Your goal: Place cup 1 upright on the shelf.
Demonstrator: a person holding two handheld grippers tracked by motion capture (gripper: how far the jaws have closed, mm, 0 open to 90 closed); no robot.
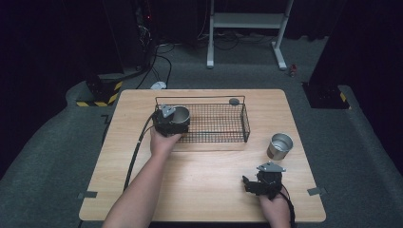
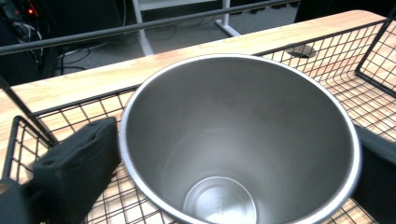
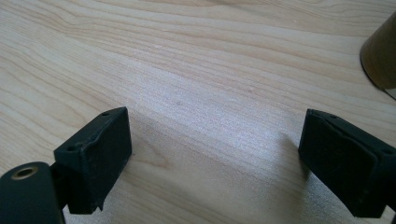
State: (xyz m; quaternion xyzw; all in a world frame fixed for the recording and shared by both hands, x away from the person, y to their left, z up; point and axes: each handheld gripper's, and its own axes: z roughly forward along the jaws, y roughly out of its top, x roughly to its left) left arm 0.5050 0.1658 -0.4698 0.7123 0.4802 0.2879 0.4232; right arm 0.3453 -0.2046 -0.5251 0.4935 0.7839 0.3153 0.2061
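Observation:
A steel cup sits at the left end of a black wire basket, with my left gripper shut on it. In the left gripper view the cup stands upright and empty between both black jaws, over the basket mesh. Whether it rests on the mesh I cannot tell. A second steel cup stands on the wooden table right of the basket. My right gripper is near the front right edge, open, with bare wood between its jaws. That cup's side shows at the upper right.
A small grey disc lies on the table behind the basket's back rim. The basket has a raised wire handle rail. Beyond the table are a white stand, cables and a yellow-black striped base on grey carpet.

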